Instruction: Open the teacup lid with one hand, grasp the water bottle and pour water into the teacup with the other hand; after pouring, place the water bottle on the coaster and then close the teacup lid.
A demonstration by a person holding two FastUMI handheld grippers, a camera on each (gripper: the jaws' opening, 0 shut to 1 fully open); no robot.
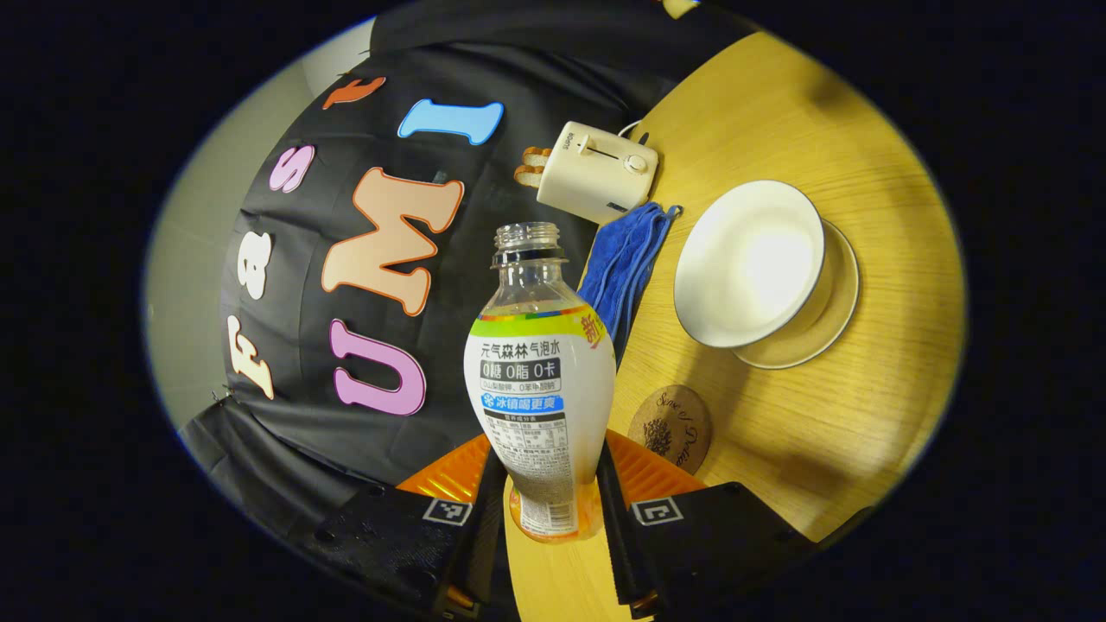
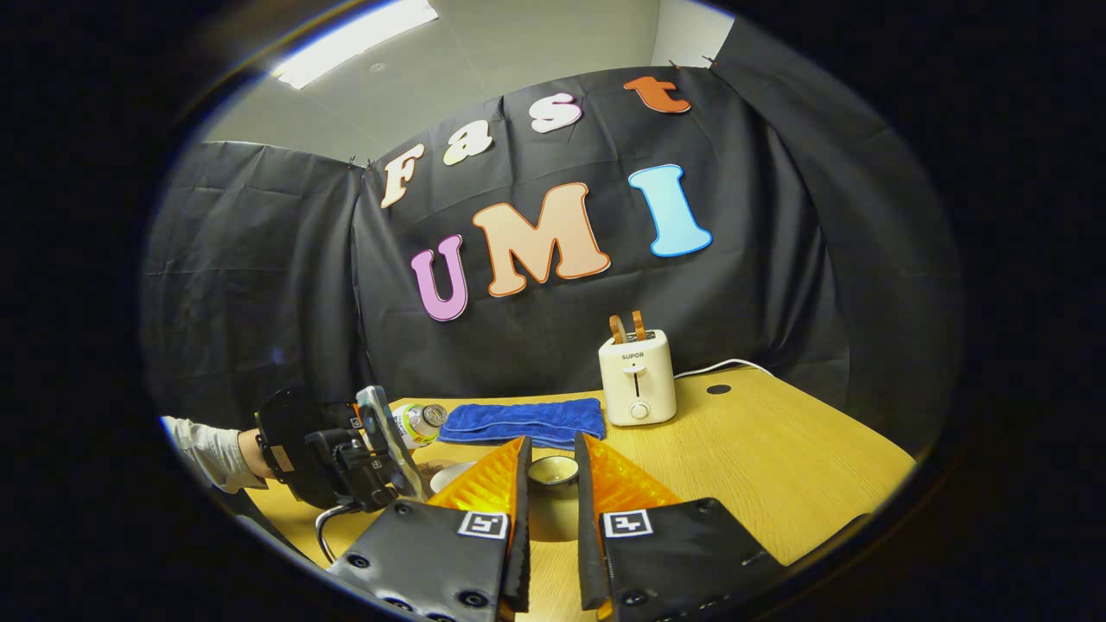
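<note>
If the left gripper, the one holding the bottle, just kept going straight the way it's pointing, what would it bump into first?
Probably the black booth wall: the left gripper, jaws shut on the water bottle, aims past the table's edge. The teacup and coaster sit off to one side. Depth is uncertain.

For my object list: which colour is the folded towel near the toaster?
Blue; the towel shows best in the right gripper view.

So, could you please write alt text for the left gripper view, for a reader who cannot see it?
The left gripper is shut on an uncapped water bottle, held tilted over a wooden table. To the right stand an open, empty white teacup on its saucer and a round coaster; behind lie a blue towel and a toaster.
</note>
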